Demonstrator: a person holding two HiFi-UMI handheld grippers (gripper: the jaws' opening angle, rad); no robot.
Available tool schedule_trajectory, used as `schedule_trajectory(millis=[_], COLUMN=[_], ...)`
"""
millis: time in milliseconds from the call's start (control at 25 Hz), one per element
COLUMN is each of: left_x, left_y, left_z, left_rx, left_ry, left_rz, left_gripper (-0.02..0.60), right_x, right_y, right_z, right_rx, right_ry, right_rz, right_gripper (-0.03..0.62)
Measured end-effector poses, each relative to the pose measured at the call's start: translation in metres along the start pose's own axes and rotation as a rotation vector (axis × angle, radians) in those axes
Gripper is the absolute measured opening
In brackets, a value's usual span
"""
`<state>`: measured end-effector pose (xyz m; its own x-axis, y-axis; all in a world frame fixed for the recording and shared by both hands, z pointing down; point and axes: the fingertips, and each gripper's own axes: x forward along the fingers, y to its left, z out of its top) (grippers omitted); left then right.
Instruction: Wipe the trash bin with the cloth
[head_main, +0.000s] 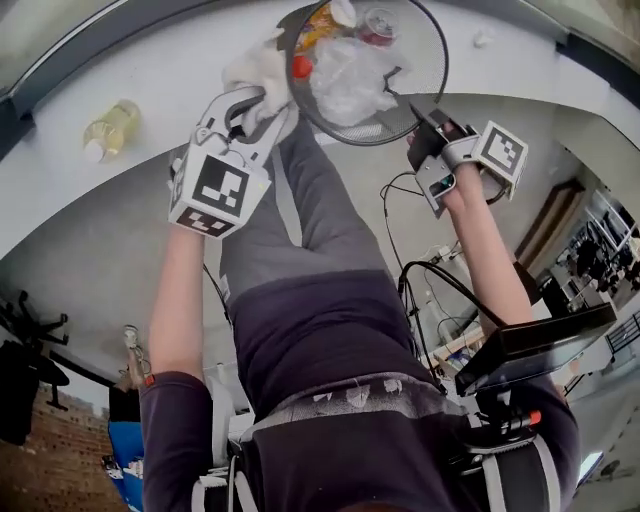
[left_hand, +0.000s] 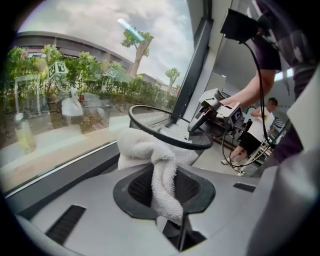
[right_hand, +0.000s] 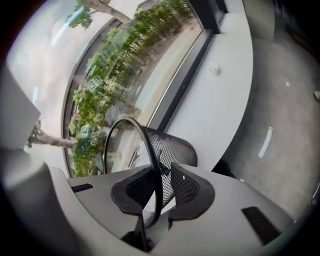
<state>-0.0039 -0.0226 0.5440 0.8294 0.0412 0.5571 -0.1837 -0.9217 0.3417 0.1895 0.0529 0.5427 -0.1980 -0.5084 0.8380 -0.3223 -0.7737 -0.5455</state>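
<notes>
- By the white window ledge (head_main: 150, 70), the black wire-mesh trash bin (head_main: 436, 85) stands before you, rubbish inside.
- Your right gripper (head_main: 420, 125) straddles its rim with the jaws slightly spread, likely to steady it.
- Your left gripper (head_main: 258, 108) pinches the white terry cloth (head_main: 255, 65) and holds it against the bin's outside for wiping.

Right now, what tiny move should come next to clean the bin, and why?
Probably slide the cloth along the rim of the bin. The left gripper pinches the cloth right at that rim, and the right gripper has the rim's other side between its jaws, which may steady the bin.
</notes>
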Motion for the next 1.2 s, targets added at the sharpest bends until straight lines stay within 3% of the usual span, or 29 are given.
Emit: schedule_trajectory(millis=[120,200,320,400,520,600,720,800,880,920,1000,1080,1200], left_x=[0.001,0.001,0.005,0.003,-0.001,0.0,0.002,-0.001,-0.005,-0.007,-0.011,-0.014,-0.019], left_y=[-0.023,-0.031,-0.041,-0.034,-0.009,0.002,0.014,0.023,0.032,0.037,0.046,0.049,0.043], left_z=[-0.011,-0.02,-0.02,-0.016,-0.005,0.001,0.003,0.007,0.013,0.017,0.024,0.025,0.009], left_rx=[-0.013,-0.029,-0.034,-0.053,-0.087,-0.056,-0.018,-0.028,-0.043,-0.05,-0.059,-0.066,-0.086], left_ry=[0.013,0.024,0.018,0.006,-0.03,-0.032,-0.018,-0.02,-0.03,-0.041,-0.071,-0.089,-0.077], left_rz=[-0.054,-0.07,-0.091,-0.066,-0.011,-0.002,0.009,0.036,0.068,0.083,0.104,0.116,0.099], left_gripper=[0.066,0.066,0.066,0.066,0.066,0.066,0.066,0.066,0.066,0.066,0.066,0.066,0.066], right_x=[0.001,0.007,0.005,0.004,-0.016,-0.034,-0.031,-0.007,0.018,0.024,0.023,0.016,0.012], right_y=[0.005,0.008,0.011,0.015,0.017,0.012,0.017,0.028,0.04,0.044,0.043,0.033,0.022], right_z=[-0.045,-0.067,-0.075,-0.074,-0.044,-0.002,0.053,0.061,0.056,0.053,0.048,0.036,0.0], right_rx=[0.093,0.088,-0.03,-0.136,-0.269,-0.343,-0.47,-0.546,-0.59,-0.588,-0.521,-0.407,-0.211], right_ry=[0.056,0.114,0.193,0.229,0.223,0.17,0.099,0.144,0.215,0.231,0.21,0.182,0.179], right_rz=[0.004,-0.008,-0.023,-0.041,-0.078,-0.138,-0.225,-0.204,-0.131,-0.092,-0.062,-0.05,0.033], right_gripper=[0.074,0.078,0.102,0.128,0.173,0.22,0.221,0.221,0.218,0.064,0.071,0.073,0.086])
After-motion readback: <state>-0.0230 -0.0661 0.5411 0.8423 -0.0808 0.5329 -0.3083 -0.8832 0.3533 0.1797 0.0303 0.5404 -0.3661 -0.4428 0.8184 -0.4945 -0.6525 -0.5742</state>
